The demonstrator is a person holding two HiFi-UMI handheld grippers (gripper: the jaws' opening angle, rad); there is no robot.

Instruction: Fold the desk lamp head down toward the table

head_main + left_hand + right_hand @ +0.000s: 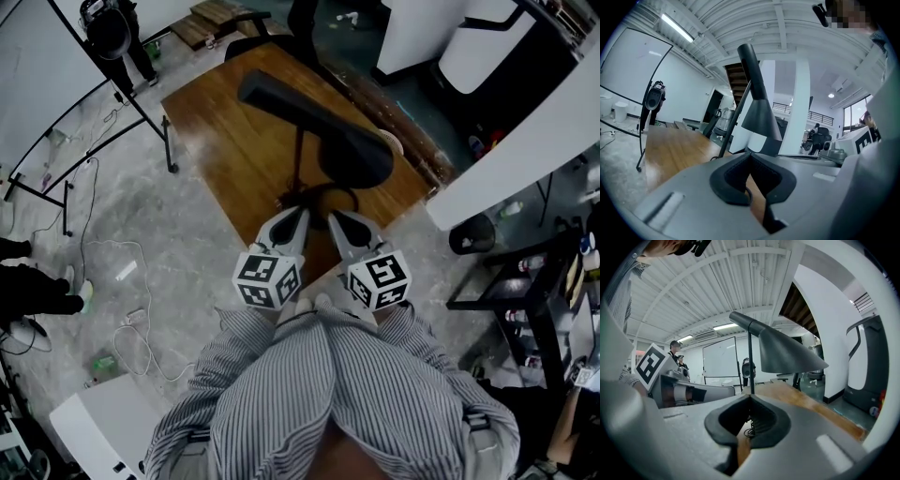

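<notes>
findings, task object: the desk lamp head [319, 131] sits atop a thin upright stem [300, 164] on the wooden table [220, 141], well above the boards. in the right gripper view it tilts, wide mouth lower than its slim tail. this pose would fit either a head already tipped down or one due to go lower; the views do not settle which.

tools: the left gripper [298, 216] and right gripper [335, 217] lie side by side at the near table edge, aimed at the stem's foot. both have their jaws together with nothing between them, and neither touches the lamp.

handling judgement: any work on the head would want the foot steadied, since the mass rides high on a slender rod and could probably topple. pressure should be slow and applied near the hinge end, not at the flared rim.

materials: the head is a matte dark cone, smooth and likely slippery to hard pads. the stem is a thin dark rod. the table is varnished wood with a visible sheen. the grippers have grey shells with dark ribbed pads.
</notes>
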